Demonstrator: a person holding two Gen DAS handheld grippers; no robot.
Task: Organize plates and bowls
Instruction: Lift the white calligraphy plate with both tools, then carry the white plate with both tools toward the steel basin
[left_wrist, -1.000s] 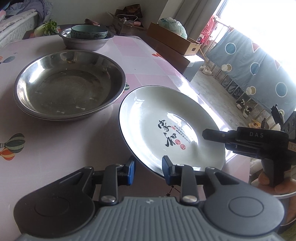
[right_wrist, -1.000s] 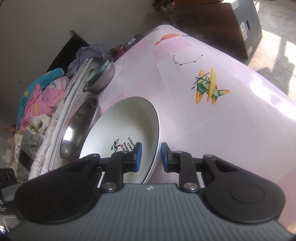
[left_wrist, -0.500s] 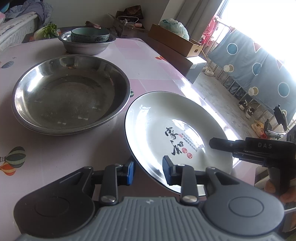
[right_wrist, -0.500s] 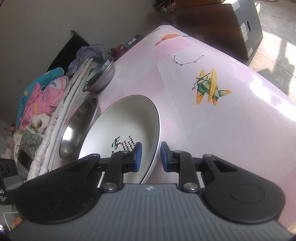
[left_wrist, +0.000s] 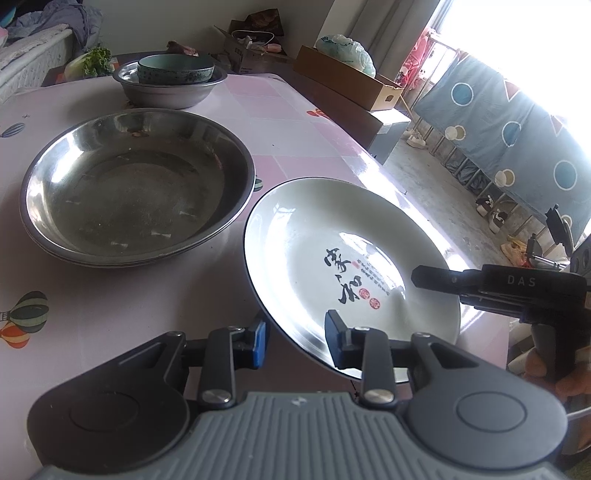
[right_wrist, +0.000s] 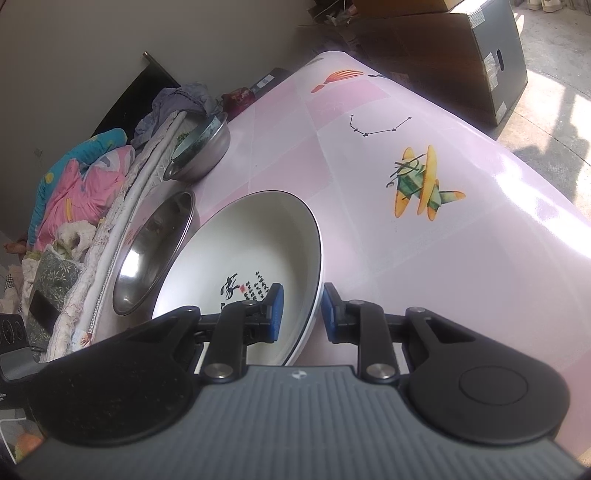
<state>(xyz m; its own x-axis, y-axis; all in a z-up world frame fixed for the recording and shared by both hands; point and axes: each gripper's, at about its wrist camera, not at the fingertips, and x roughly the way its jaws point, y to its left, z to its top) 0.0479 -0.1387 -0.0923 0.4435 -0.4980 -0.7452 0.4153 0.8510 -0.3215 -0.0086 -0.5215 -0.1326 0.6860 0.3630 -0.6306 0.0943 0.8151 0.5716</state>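
Observation:
A white plate (left_wrist: 332, 240) with black calligraphy and a dark rim is held tilted above the pink table. My right gripper (right_wrist: 299, 314) is shut on its rim (right_wrist: 314, 295), one pad inside and one outside. It also shows in the left wrist view (left_wrist: 436, 277) reaching over the plate from the right. My left gripper (left_wrist: 295, 339) is open, its fingers astride the plate's near edge, not gripping it. A large steel basin (left_wrist: 136, 184) sits left of the plate. A smaller steel bowl (left_wrist: 170, 88) with a green ceramic bowl (left_wrist: 175, 68) inside stands farther back.
The pink table (right_wrist: 424, 258) drops off at its right edge. Cardboard boxes (left_wrist: 347, 77) stand beyond the table. Bedding and clothes (right_wrist: 74, 184) lie along the table's far side. Greens (left_wrist: 94, 61) lie near the small bowl.
The plate has moved slightly with the right gripper and stays off the table. The left gripper has stayed open at the plate's near edge.

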